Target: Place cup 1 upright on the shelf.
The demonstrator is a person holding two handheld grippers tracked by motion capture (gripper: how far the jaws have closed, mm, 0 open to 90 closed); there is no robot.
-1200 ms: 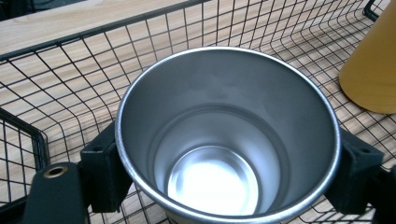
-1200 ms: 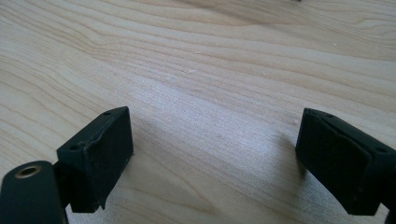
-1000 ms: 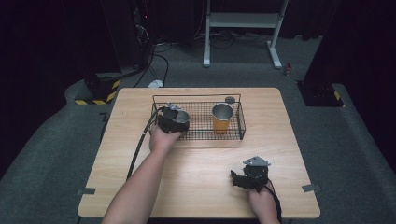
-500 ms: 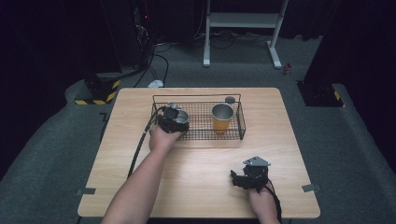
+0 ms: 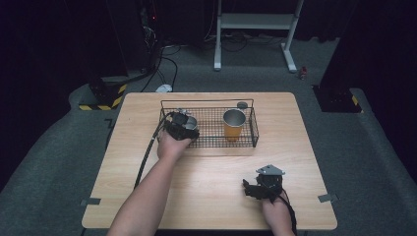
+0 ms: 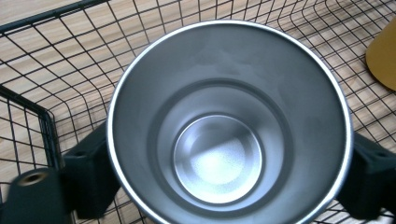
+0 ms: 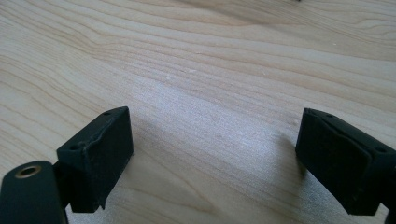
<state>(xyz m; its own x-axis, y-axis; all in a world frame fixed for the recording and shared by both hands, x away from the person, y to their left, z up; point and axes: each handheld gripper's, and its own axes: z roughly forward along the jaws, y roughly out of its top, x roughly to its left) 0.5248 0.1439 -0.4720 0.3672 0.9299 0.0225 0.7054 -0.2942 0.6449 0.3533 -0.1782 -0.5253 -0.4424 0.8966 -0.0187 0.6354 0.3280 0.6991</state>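
A steel cup (image 5: 191, 123) (image 6: 217, 158) stands upright in the left end of a black wire basket (image 5: 206, 102) (image 6: 28, 23). My left gripper (image 5: 179, 125) (image 6: 229, 175) reaches over the basket's left rim. Its jaws have just been opening and now stand on either side of the cup, which is still between them. An orange cup (image 5: 234, 125) (image 6: 383, 56) stands upright in the basket's right half. My right gripper (image 5: 253, 189) (image 7: 215, 163) rests low over the bare wood near the table's front right, open, with nothing between its fingers (image 7: 100, 154).
The basket sits at the back middle of the wooden table (image 5: 211, 196). A small grey round thing (image 5: 242, 104) lies on the table just behind the basket. Dark floor, cables and a white stand frame (image 5: 255, 22) lie beyond the table.
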